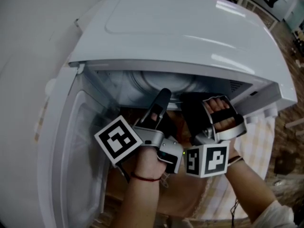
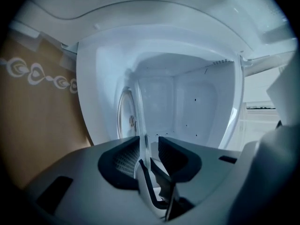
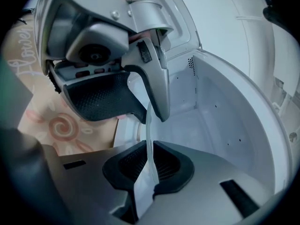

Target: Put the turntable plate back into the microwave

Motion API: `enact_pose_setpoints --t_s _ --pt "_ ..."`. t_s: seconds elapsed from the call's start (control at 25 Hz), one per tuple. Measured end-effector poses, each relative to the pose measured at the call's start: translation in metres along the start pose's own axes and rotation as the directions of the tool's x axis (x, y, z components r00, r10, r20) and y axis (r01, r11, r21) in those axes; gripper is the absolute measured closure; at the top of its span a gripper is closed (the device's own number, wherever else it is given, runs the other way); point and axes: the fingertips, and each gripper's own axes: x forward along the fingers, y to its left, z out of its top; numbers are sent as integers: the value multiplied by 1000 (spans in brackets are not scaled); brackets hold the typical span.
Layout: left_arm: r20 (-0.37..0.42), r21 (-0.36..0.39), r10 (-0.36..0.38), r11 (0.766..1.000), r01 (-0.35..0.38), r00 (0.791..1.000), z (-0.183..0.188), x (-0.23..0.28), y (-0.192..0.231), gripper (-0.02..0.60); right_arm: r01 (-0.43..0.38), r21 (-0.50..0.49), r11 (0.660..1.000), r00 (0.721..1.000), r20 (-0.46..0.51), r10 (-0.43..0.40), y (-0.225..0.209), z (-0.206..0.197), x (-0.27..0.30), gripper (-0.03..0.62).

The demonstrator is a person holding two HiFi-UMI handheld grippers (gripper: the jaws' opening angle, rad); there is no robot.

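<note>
One white microwave [image 1: 190, 32] filled the head view, its door [image 1: 61, 141] swung wide to the left and a patterned cloth [image 3: 61, 125] showing below it. Both grippers were at the mouth of the pale cavity [image 2: 187, 107], close together, each carried in a hand. The glass plate [image 2: 139, 111] showed edge-on in both gripper views, its rim at the mouth and the rest reaching inside. The right gripper [image 3: 151, 146] was clamped on the rim, both dark pads pressed against the glass. The left gripper [image 2: 149, 142] had the rim between its jaws, which stood apart: the glass lay by one pad [image 2: 123, 157], with a clear gap to the other. In the right gripper view the left gripper sat just above, on the same rim.
</note>
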Motion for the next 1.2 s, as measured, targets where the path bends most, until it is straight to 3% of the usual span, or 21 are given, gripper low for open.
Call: enact_pose_setpoints --t_s 0.08,0.2,0.52,0.68,0.88,1.2 --pt "7 2 24 1000 -24 1000 2 3 5 466 -8 1 1000 1000 8 8 1 -1 0 539" --pt "26 -8 52 999 -52 998 4 3 10 520 -23 0 1000 1000 21 23 3 0 0 539" --pt "60 -56 86 995 -83 994 7 1 15 534 -53 19 998 999 -1 53 4 -1 5 533" --pt "92 -127 95 988 -83 991 9 2 16 545 -92 63 994 996 8 91 5 0 6 525" --pt "98 -156 99 984 -83 990 4 3 17 546 -140 138 981 990 35 136 5 3 -9 525" --pt "106 -169 105 982 -87 989 5 2 18 546 -143 48 989 990 20 143 6 10 -16 542"
